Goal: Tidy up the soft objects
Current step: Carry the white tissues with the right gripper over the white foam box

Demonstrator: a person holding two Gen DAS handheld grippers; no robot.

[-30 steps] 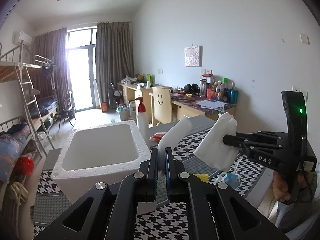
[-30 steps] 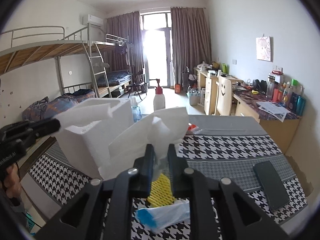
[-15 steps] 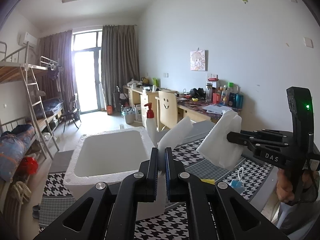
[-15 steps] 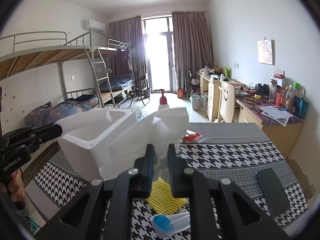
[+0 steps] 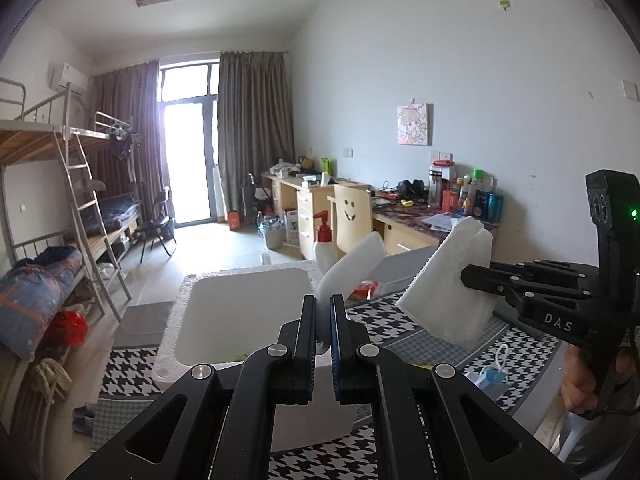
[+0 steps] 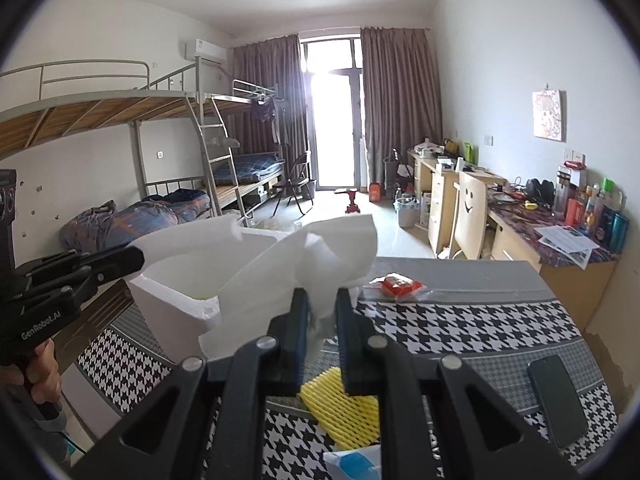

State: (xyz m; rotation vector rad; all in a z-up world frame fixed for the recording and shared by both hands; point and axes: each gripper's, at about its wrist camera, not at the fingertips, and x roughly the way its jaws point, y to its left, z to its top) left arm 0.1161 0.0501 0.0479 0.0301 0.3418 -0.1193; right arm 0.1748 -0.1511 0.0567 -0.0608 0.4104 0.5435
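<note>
Foam box point(image 5: 240, 312) on the desk point(image 6: 460, 320) looks nearly empty to us. Both jaws are clamped on one white foam sheet point(image 6: 304, 264), held over the box rim at twelve o'clock. Yellow net point(image 6: 340, 408), mask point(image 5: 490, 374) and red packet point(image 6: 400, 285) remain outside.

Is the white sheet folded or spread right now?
Partly folded: the white sheet droops between both grippers, each clamping one end above the foam box.
</note>
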